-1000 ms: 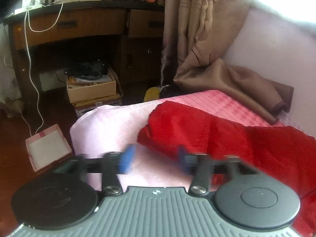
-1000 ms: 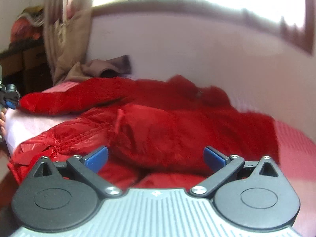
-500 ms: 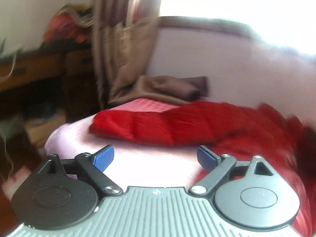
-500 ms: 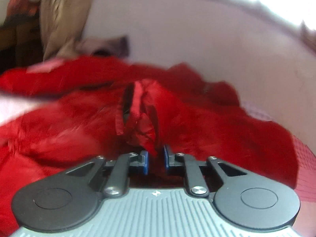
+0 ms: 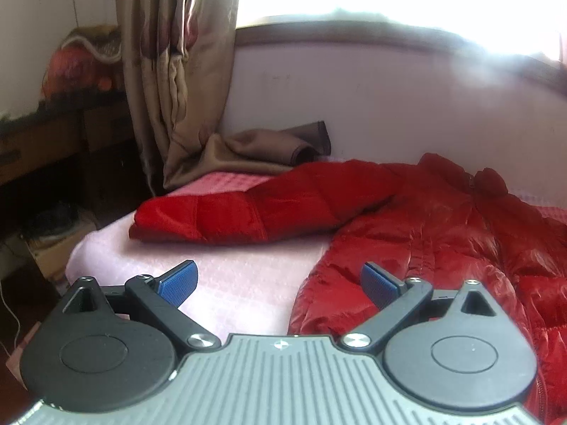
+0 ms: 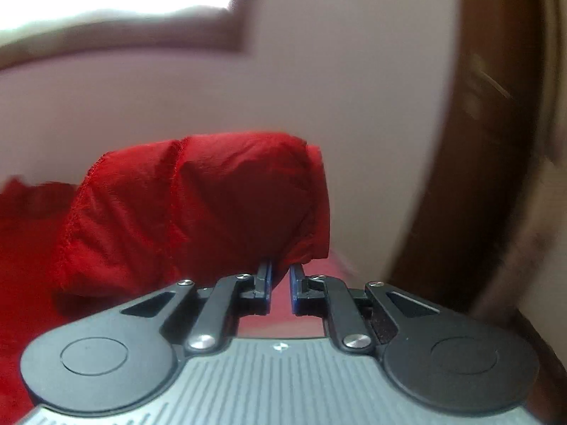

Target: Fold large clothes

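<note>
Right tongs (image 6: 280, 276) pinch red jacket (image 6: 198, 205); left tongs (image 5: 278, 279) opening, empty.

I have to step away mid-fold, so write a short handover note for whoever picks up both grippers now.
Left gripper: jaws opening, nothing between them, above the pink bedsheet.
Right gripper: shut on a fold of the red puffy quilted jacket, lifted.
Jacket lies spread on the bed, one sleeve stretched toward the brown curtain.
Done: one grip taken.
Left: the folds themselves; no finished fold shows.
</note>
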A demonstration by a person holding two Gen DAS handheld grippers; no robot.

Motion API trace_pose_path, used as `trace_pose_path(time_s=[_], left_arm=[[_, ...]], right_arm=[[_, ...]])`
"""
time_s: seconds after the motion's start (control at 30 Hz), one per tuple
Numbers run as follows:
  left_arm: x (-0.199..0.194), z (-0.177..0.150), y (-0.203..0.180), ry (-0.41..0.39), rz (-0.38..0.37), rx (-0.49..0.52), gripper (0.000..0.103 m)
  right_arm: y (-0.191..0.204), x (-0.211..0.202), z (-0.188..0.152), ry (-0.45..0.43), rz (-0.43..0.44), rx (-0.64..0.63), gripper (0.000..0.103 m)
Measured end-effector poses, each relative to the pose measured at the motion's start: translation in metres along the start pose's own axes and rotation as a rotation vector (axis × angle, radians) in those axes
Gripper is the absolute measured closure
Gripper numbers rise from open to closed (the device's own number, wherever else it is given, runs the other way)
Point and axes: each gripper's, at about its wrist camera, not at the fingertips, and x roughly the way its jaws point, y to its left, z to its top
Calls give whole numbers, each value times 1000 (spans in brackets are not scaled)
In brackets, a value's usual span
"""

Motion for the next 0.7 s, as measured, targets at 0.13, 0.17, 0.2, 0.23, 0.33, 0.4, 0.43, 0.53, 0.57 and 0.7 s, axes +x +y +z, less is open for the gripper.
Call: trace_pose_path(time_s=[0.13, 0.17, 0.2, 0.23, 0.33, 0.4, 0.43, 0.53, 0.57, 0.7], left_arm=[[11, -2, 0, 24, 11, 14, 3], [14, -3, 1, 24, 9, 16, 2], [18, -4, 3, 30, 10, 20, 2], [23, -4, 5, 48, 16, 18, 2], [35, -7, 11, 89, -22, 18, 2], [40, -10, 12, 92, -15, 29, 2], [43, -11, 12, 99, -31, 26, 2], [50, -14, 11, 126, -68, 12, 2], [52, -16, 10, 134, -87, 19, 2], [55, -23, 6, 167, -127, 24, 10]], right_arm=[[-43, 40, -28, 111, -72, 70, 93], [-54, 46, -36, 136, -88, 114, 93], [-65, 48, -41, 151, -109, 170, 91], [-72, 45, -47, 151, -118, 216, 86], [-76, 16, -65, 109, 10, 336, 70], [-57, -16, -75, 90, 162, 317, 56], [-44, -31, -81, 99, 255, 313, 37], [3, -69, -107, 195, 579, 326, 19], [21, -80, -116, 237, 660, 308, 19], [85, -98, -148, 371, 815, 221, 19]])
